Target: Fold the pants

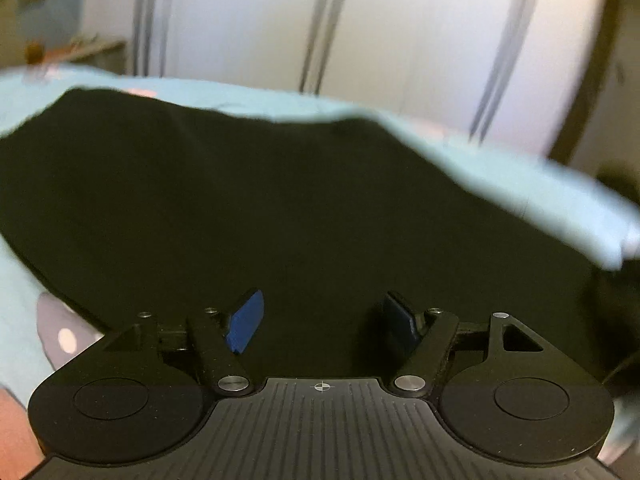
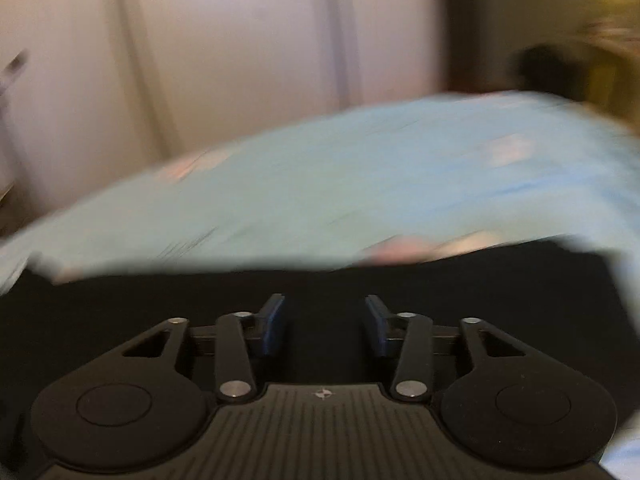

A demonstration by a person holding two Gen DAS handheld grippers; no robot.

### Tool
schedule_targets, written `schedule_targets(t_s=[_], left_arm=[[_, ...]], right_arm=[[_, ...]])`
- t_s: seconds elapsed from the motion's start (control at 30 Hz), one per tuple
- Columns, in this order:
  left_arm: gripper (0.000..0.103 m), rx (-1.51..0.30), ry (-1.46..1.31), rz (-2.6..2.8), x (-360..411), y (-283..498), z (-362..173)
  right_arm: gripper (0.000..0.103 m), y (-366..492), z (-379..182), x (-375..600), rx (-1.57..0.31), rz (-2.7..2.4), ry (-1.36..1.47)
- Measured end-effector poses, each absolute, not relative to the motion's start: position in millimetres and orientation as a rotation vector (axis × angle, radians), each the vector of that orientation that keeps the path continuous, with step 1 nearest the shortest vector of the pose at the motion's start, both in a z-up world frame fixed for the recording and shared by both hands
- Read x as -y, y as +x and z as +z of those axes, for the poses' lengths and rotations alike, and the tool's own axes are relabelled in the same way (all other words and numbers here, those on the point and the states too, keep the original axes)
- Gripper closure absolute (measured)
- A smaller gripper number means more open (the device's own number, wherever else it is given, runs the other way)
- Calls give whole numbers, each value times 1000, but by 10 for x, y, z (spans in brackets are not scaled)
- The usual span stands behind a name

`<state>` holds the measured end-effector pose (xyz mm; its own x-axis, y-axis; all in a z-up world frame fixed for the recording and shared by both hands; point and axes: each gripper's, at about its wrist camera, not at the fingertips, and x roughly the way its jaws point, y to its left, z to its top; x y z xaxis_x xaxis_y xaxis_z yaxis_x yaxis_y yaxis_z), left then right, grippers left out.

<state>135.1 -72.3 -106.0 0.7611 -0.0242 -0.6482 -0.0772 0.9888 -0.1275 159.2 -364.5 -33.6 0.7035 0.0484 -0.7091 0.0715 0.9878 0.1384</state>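
The black pants (image 1: 248, 200) lie spread on a light blue bed sheet (image 1: 520, 184) and fill most of the left wrist view. My left gripper (image 1: 322, 320) is open just over the black cloth, with nothing between its blue pads (image 1: 246, 322). In the right wrist view the pants (image 2: 480, 292) cover the lower part, with the sheet (image 2: 360, 184) beyond them. My right gripper (image 2: 325, 324) is open low over the black cloth, with nothing between its fingers. Both views are blurred.
White wardrobe doors (image 1: 400, 32) stand behind the bed, also in the right wrist view (image 2: 240, 40). A grey patch with a pale dot (image 1: 60, 332) shows on the bedding at the lower left. A dark blurred object (image 2: 548, 68) lies beyond the bed's far right.
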Motion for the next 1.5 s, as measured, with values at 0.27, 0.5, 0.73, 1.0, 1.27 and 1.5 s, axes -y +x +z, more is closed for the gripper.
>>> schedule_targets(t_s=[0.27,0.5,0.73,1.0,1.27,1.5], left_arm=[[15,-656,-37,16,672,1356,-1175],[12,-657,-26,32,736,1298,-1065],[17,-701,-157,25,711,1276,-897],[17,-655,-185,-62,1114,1318,-482],[34,-831,-288,-110,1300,1550,-659],[23,-883,-357,-380,1489,1518,-683]], right_arm=[[63,1690,-547,4316,-730,-225,50],[71,1370,-262,5706,-720,-613,270],[49,1018,-471,6266,-756,-502,688],[99,1071,-100,5898,-639,-301,494],[73,852,42,5962,-667,-428,386],[53,283,-531,6253,-754,-387,812]])
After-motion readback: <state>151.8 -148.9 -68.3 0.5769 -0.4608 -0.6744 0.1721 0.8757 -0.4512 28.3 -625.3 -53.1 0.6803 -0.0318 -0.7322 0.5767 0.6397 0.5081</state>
